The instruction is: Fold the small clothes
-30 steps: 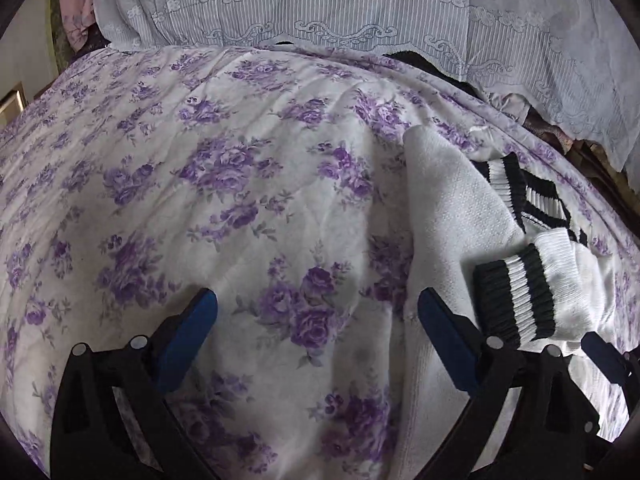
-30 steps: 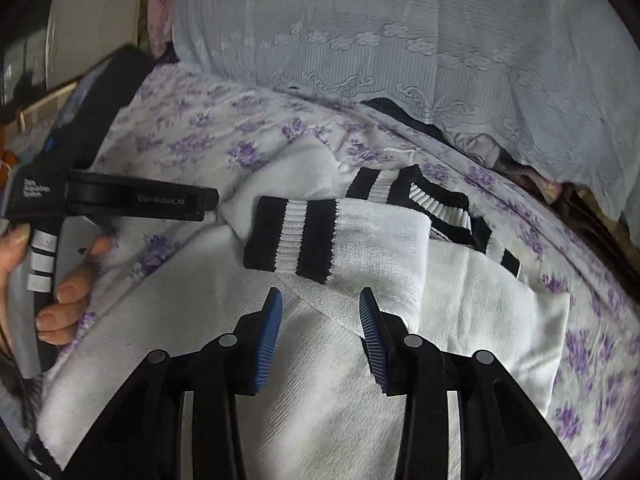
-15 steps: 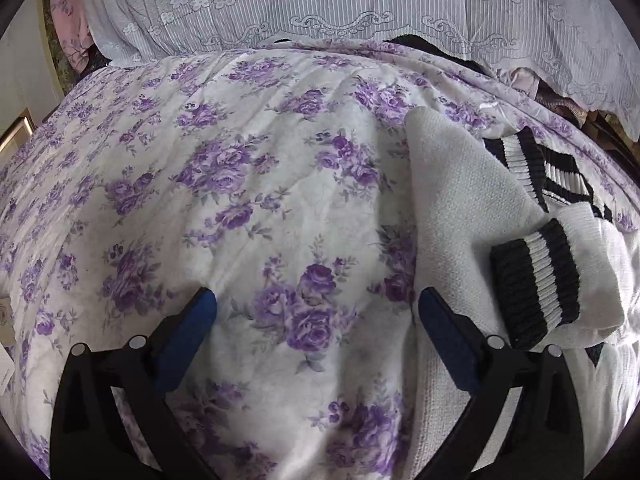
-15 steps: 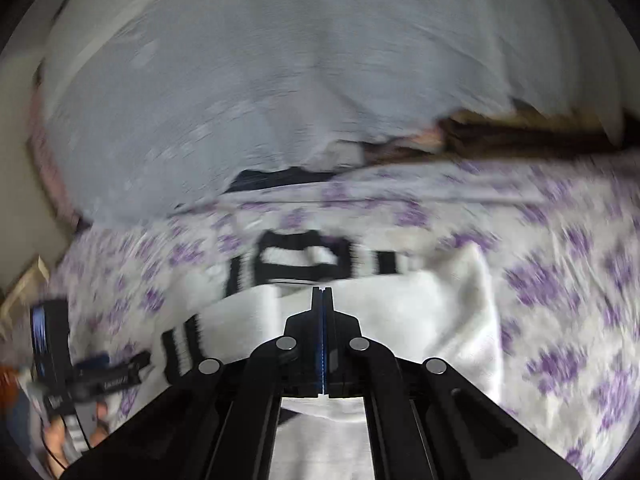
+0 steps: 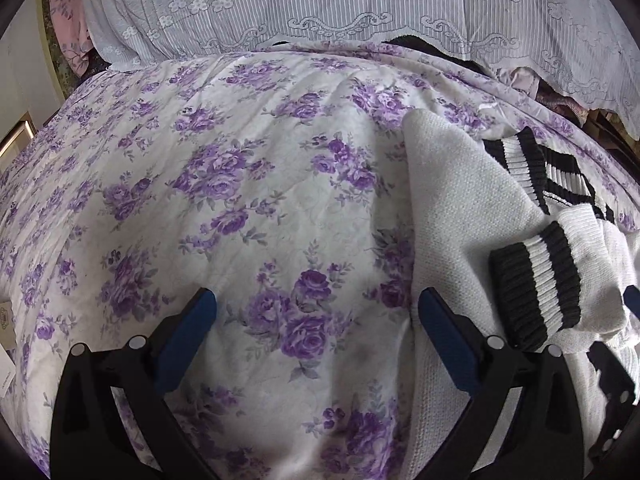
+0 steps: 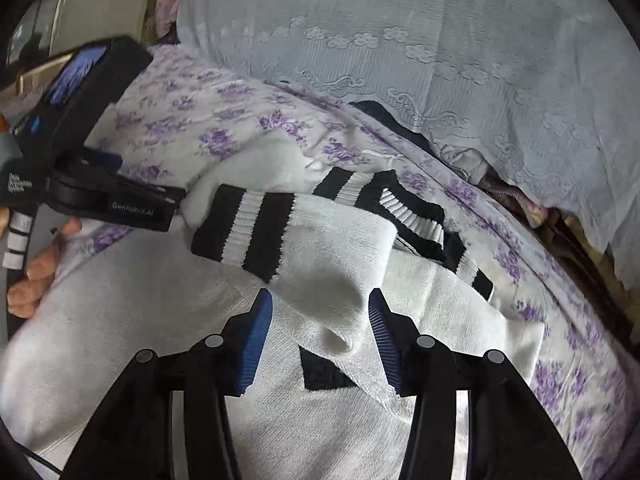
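Bed [image 5: 240, 208]: covered by a white spread with purple flowers; a pale lace cloth [image 5: 360, 8] hangs along the far side.

Sweater [image 6: 120, 320]: a white knit with black-and-white striped trim, lying on the right part of the bed. Its body is spread flat. One sleeve [image 6: 332, 248] is laid across the chest, with the striped cuff [image 6: 248, 228] pointing left. The striped collar [image 6: 384, 204] lies just beyond it, at the far end.

Left gripper [image 5: 316, 332]: wide open and empty, set over bare spread just left of the sweater's edge. In the right wrist view its body sits at the far left, held by a hand [image 6: 36, 276].

Right gripper [image 6: 320, 336]: its jaws have just been opening. They now stand apart on either side of the sleeve's near fold, and neither pad appears to press on it.

Risks, as judged:
- The sleeve bulges where it is folded. If left unpressed, the knit may spring back and slide off the chest.
- Withdrawing the right gripper close to the fold could snag the loose knit and drag the sleeve askew.
- The other sleeve is not clearly seen, so the fold looks incomplete.
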The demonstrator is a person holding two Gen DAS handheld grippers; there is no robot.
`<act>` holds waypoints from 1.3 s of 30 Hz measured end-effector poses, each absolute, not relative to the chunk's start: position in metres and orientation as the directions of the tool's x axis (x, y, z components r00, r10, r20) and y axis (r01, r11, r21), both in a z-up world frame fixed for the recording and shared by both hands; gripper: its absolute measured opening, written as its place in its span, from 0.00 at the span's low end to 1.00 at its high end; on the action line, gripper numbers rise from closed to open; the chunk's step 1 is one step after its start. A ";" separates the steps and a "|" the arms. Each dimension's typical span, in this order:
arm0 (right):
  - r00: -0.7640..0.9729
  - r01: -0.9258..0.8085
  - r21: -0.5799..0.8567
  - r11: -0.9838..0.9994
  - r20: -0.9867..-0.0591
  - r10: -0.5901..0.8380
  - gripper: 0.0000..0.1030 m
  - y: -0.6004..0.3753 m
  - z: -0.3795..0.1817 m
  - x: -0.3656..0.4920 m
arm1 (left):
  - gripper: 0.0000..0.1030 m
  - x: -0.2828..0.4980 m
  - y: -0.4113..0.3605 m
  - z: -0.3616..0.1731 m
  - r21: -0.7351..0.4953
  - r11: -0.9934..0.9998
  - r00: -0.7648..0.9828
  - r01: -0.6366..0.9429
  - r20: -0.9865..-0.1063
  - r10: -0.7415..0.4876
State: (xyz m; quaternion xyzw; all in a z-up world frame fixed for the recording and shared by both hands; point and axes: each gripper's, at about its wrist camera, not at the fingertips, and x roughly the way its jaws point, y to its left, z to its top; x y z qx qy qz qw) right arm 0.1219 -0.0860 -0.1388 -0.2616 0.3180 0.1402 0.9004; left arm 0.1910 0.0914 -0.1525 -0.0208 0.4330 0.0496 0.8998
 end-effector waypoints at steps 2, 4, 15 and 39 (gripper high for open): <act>0.784 -0.428 -0.455 0.781 -0.617 0.070 0.49 -0.070 -0.141 0.119 | 0.96 0.193 0.091 -0.151 -0.006 0.995 0.624 -0.098 -0.779 0.057; 0.769 -0.464 -0.475 0.748 -0.635 0.073 0.48 -0.054 -0.147 0.121 | 0.96 0.195 0.089 -0.152 -0.004 0.995 0.624 -0.095 -0.779 0.057; 0.718 -0.466 -0.293 0.835 -0.676 0.163 0.35 -0.060 -0.143 0.137 | 0.96 0.197 0.091 -0.152 -0.021 0.995 0.618 -0.103 -0.785 0.048; 0.636 -0.278 0.339 0.899 -0.637 0.437 0.13 -0.193 -0.122 0.147 | 0.96 0.201 0.076 -0.163 0.107 0.990 0.593 -0.093 -0.792 0.141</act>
